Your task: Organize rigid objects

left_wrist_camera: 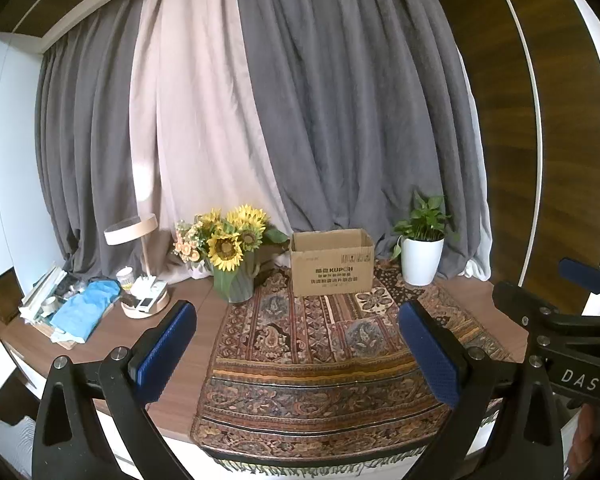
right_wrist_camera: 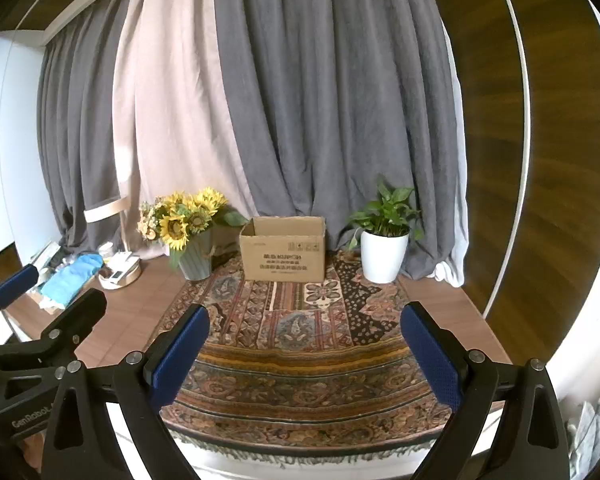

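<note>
An open cardboard box (left_wrist_camera: 332,263) stands upright at the back of a patterned rug (left_wrist_camera: 320,360) on the wooden table; it also shows in the right wrist view (right_wrist_camera: 283,255). My left gripper (left_wrist_camera: 300,344) is open and empty, held over the rug's front part, well short of the box. My right gripper (right_wrist_camera: 304,348) is open and empty, side by side with the left one. The right gripper shows at the right edge of the left wrist view (left_wrist_camera: 540,296). The left gripper shows at the left edge of the right wrist view (right_wrist_camera: 48,292). The box's inside is hidden.
A vase of sunflowers (left_wrist_camera: 230,256) stands left of the box, a white potted plant (left_wrist_camera: 422,248) right of it. At the far left are a desk lamp (left_wrist_camera: 134,232), a round tray of small items (left_wrist_camera: 146,300) and a blue cloth (left_wrist_camera: 84,312). Curtains hang behind.
</note>
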